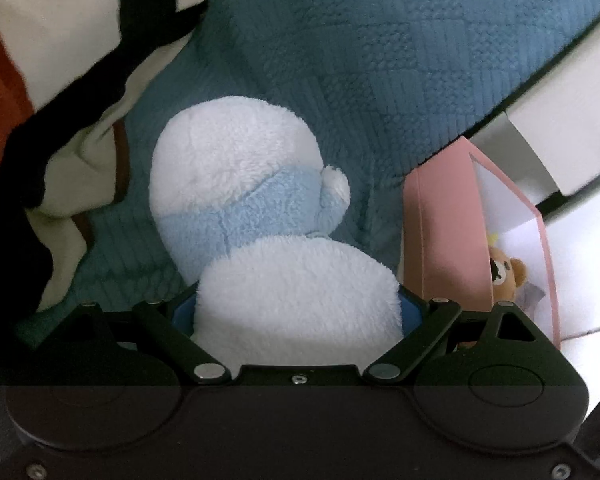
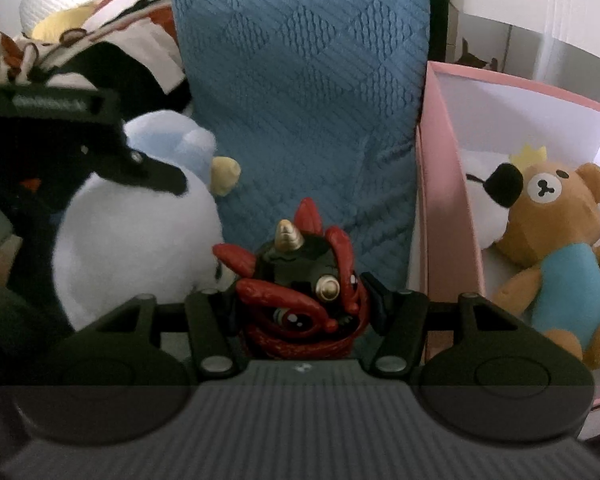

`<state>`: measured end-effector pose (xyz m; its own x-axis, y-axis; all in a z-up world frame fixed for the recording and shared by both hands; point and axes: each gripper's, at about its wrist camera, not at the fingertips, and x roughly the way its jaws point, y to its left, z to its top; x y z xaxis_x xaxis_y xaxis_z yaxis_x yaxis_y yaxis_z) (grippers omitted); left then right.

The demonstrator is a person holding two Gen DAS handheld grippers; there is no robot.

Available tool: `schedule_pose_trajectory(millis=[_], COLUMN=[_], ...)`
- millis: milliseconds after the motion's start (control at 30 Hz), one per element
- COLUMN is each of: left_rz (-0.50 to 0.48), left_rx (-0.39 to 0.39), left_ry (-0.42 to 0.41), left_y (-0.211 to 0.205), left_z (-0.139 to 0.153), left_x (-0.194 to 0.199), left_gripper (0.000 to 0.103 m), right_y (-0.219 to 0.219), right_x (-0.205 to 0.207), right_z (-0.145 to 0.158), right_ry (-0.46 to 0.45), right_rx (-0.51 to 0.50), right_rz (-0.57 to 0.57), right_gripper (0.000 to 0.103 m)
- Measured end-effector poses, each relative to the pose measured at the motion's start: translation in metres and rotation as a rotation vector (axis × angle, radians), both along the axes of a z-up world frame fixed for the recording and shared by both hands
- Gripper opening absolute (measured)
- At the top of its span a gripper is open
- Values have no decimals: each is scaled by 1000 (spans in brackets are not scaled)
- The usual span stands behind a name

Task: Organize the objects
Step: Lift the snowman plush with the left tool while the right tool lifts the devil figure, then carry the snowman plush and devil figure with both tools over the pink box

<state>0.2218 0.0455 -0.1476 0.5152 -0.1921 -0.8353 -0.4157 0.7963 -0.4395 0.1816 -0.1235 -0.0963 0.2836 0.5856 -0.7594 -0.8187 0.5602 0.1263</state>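
Holding a toy in each gripper right now, over a teal quilted blanket [image 1: 380, 60]. The left gripper [image 1: 298, 312] has its jaws spread wide and squeezed onto the fat bottom of a white and light-blue plush [image 1: 252, 200], with the blue pads pressing into the fluff on both sides. The plush sticks out away from the camera, head end furthest off, and a little white nub pokes out on its right side.

The right gripper [image 2: 304, 300] is clamped on a small red and black monster figure [image 2: 300, 280], the one with a gold horn on top and red spiky bits. Its jaws sit tight against both sides of it.

From the right wrist view the plush shows at the left, with a yellowish tip poking out, and the other gripper sits over it.

Just to the right of both sits an open pink box [image 2: 440, 200] with white inside walls, right beside the blanket edge. A brown teddy bear [image 2: 556, 248] in a blue shirt already lies in it, next to something white with a black patch. A striped black, cream and orange fabric [image 1: 40, 80] is bunched at far left.
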Motion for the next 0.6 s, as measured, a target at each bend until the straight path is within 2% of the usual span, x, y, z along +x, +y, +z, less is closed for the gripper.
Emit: schedule_pose_trajectory(millis=[233, 400, 600], left_rz=[-51, -87, -117], left_rx=[-6, -8, -18], left_ry=[-7, 0, -28], left_y=[-18, -29, -44], left_z=[23, 44, 76], left_x=[13, 27, 49], left_gripper=[91, 91, 91], right_y=[-6, -13, -27], right_x=[11, 30, 58], right_z=[32, 61, 96], right_ry=[-6, -9, -7], right_rx=[16, 44, 78], right_rz=[8, -6, -38], right_gripper=[60, 60, 60])
